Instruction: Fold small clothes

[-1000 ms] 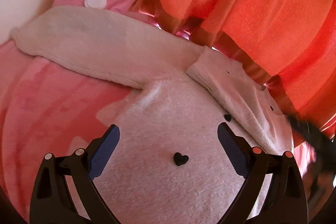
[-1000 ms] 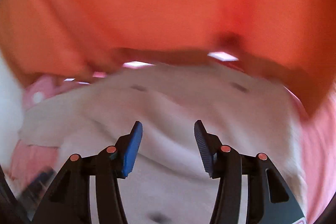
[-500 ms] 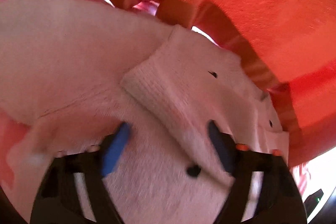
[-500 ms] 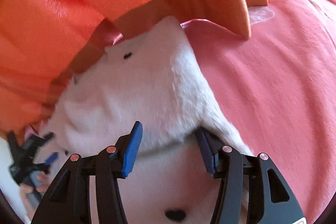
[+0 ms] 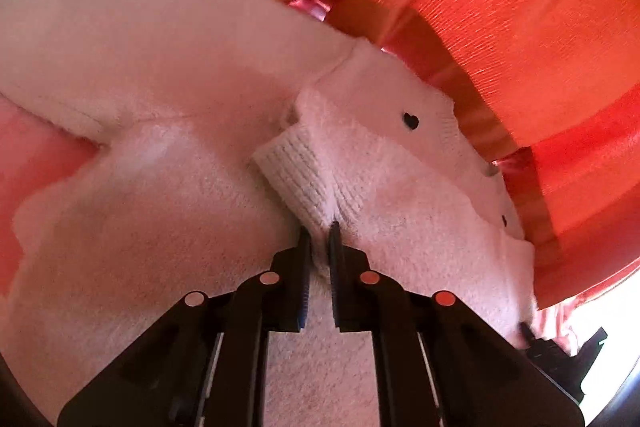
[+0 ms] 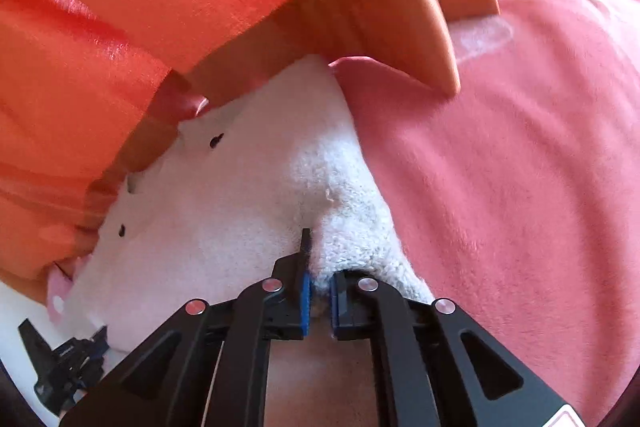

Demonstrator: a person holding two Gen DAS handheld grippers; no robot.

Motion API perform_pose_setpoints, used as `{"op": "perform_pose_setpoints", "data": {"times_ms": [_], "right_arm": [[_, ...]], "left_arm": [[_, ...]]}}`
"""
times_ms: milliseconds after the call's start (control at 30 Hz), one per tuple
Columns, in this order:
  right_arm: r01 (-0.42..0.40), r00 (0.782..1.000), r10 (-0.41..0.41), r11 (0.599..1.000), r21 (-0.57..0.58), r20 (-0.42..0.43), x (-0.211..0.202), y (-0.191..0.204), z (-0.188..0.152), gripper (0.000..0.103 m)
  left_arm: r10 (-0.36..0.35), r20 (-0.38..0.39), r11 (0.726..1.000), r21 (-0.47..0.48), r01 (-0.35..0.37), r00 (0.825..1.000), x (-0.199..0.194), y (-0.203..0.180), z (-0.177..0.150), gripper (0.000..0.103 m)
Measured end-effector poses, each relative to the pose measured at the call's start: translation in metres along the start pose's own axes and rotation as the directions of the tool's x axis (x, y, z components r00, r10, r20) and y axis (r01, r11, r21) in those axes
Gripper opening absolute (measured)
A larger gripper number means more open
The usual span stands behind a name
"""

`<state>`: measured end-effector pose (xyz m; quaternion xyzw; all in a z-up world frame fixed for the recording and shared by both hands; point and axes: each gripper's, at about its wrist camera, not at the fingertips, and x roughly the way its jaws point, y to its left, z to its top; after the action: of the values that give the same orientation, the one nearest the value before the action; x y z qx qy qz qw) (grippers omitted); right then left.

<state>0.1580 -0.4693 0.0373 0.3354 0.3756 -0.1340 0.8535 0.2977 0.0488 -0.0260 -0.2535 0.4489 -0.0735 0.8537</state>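
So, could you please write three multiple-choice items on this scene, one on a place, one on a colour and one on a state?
1. Which part of the white fluffy garment is between the left gripper's pads?
A. its ribbed cuff
B. a heart button
C. a zip

2. What colour is the fabric hanging behind the garment?
A. green
B. orange
C. grey

3. How does the right gripper stand?
A. wide open above the garment
B. shut on nothing
C. shut on the garment's fluffy edge

Answers:
1 A: the ribbed cuff runs down between the closed pads.
2 B: the orange fabric fills the background in both wrist views.
3 C: its jaws have just closed, and white fleece bunches between the pads, beside the pink blanket.
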Motion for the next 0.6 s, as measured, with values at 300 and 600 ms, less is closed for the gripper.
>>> {"op": "perform_pose_setpoints", "data": {"times_ms": [300,600], "right_arm": [[0.145,0.987,-0.146,0.989,-0.023,-0.067,-0.027,0.004,-0.013,0.016],[0.046,0.999,-0.043,0.946,-0.322,0.017,-0.102,0.122,-0.088,0.051]], "left_arm": [[-0.020,0.009,0.999,0.034,0.020,1.000,-0.015,0.007,0.009,0.014],[0.355,0.213,0.928,-0.197,-0.316,0.910,-0.138,0.172,0.083,0.074]]}}
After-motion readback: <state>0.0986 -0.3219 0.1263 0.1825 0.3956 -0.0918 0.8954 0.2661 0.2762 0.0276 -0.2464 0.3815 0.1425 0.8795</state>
